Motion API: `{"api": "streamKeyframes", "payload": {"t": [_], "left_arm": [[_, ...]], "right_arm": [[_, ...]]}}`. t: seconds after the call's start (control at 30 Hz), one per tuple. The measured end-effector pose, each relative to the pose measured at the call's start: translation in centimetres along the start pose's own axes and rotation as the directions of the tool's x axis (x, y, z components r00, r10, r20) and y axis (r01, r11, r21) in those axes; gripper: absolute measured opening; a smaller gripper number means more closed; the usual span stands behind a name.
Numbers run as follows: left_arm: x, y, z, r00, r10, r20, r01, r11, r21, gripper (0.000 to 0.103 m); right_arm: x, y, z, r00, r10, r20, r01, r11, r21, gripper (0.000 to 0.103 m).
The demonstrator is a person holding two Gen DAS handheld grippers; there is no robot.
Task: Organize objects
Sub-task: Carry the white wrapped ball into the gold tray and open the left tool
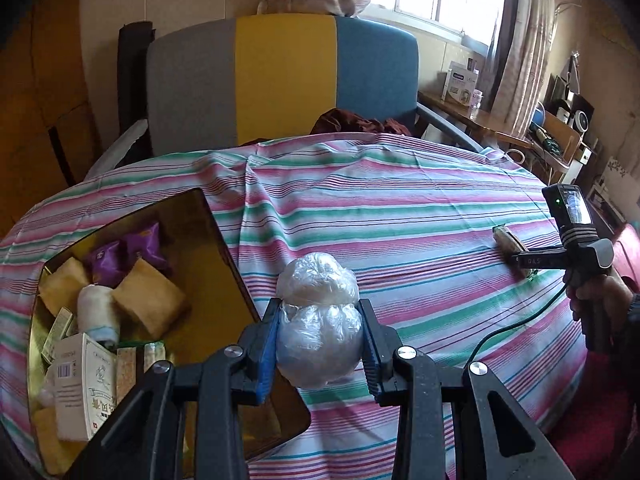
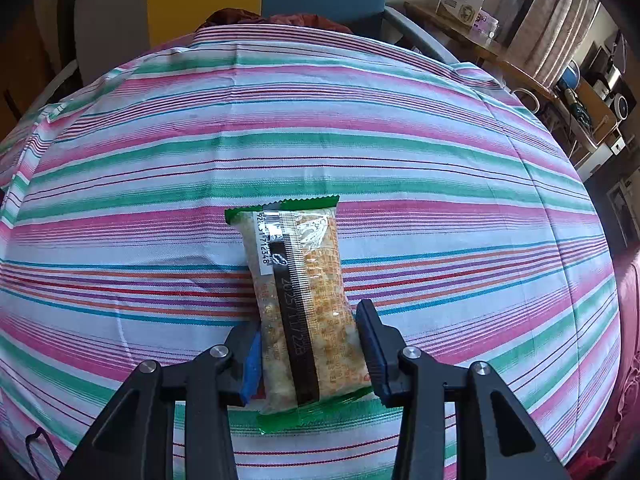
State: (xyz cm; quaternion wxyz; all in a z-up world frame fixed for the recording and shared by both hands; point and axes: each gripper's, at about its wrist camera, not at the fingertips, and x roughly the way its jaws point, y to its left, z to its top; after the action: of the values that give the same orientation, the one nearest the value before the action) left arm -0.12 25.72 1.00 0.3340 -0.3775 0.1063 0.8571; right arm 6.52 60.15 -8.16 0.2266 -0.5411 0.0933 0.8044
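My left gripper (image 1: 320,306) is shut on a white ball wrapped in clear plastic (image 1: 318,320), held just above the striped tablecloth (image 1: 400,208), beside the right rim of a gold tin (image 1: 224,248). My right gripper (image 2: 306,320) is shut on a clear snack packet with green ends (image 2: 300,292) that lies lengthwise on the cloth. In the left wrist view the same packet (image 1: 505,238) lies at the far right under the right gripper (image 1: 518,260), which a hand holds.
The tin holds purple packets (image 1: 128,252), tan packets (image 1: 148,300), a white roll (image 1: 98,312) and a printed box (image 1: 80,392). A grey, yellow and blue chair (image 1: 280,80) stands behind the table. A side table with boxes (image 1: 460,88) is at the back right.
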Motion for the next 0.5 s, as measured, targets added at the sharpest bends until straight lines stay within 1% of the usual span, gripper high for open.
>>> {"api": "streamKeyframes", "payload": {"t": [0.33,0.4,0.5], "left_arm": [[-0.6,2.9,-1.0,1.0,0.021,-0.018,-0.022,0.998,-0.052,0.036],[-1.3,4.4,-1.1,1.0,0.008,-0.016,-0.009,0.996,-0.092,0.036],[-2.6,7.6,-1.2,1.0,0.012,-0.008,-0.013,0.986,-0.167,0.036]], "right_arm": [[0.2,0.2,0.1,1.0,-0.013,0.008,0.013,1.0,-0.018,0.043],[0.2,0.3,0.1,1.0,-0.017,0.01,0.017,1.0,-0.023,0.043],[0.3,0.2,0.2,1.0,-0.02,0.01,0.02,0.999,-0.027,0.043]]}}
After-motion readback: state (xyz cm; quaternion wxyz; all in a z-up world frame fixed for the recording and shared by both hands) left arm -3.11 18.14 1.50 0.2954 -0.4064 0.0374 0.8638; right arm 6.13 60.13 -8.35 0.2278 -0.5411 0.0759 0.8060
